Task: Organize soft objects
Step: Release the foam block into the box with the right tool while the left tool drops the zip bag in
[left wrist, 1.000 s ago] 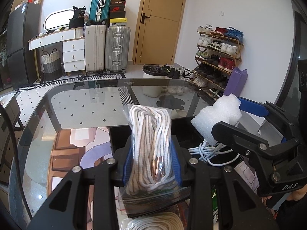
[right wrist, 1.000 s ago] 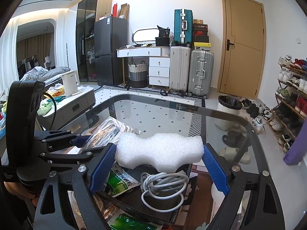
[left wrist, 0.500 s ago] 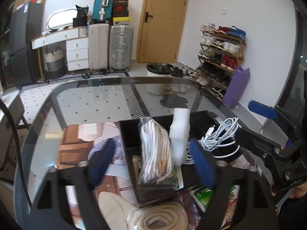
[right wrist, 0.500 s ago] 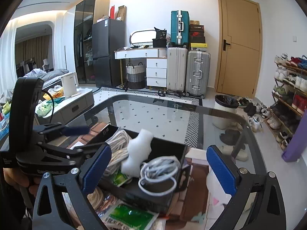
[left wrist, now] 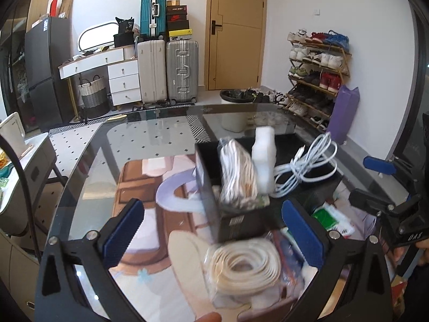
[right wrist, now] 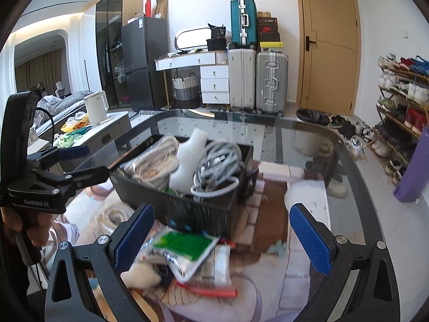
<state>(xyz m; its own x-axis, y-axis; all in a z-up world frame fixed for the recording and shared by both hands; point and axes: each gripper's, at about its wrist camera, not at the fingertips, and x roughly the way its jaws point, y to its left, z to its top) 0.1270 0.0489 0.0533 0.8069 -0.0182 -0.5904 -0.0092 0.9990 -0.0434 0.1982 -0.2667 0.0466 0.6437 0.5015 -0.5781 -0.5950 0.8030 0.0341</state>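
A black box (left wrist: pixel 241 222) stands on the glass table (left wrist: pixel 150 139). Upright in it are a bagged white rope (left wrist: pixel 236 171), a white foam piece (left wrist: pixel 264 161) and a white cable coil (left wrist: pixel 308 166). My left gripper (left wrist: pixel 213 232) sits just before the box, its jaws opening wide, a bagged flat cream strap coil (left wrist: pixel 244 265) lying below between them, untouched. In the right wrist view the same box (right wrist: pixel 198 212) holds the foam (right wrist: pixel 191 158) and cable (right wrist: pixel 217 166). My right gripper (right wrist: pixel 221 237) is open above a green packet (right wrist: pixel 185 249), gripping nothing.
A rope coil (right wrist: pixel 112 214) lies left of the box, and more packets are heaped at the near edge. The left gripper (right wrist: pixel 91 161) shows beside the box's left end. Suitcases (left wrist: pixel 182 69), a bin (left wrist: pixel 236 110) and a shoe rack (left wrist: pixel 319 72) stand beyond the table.
The left gripper let go of the bagged rope and the right one of the foam; both now stand in the box. Both grippers opened wide and drew back toward the near edge.
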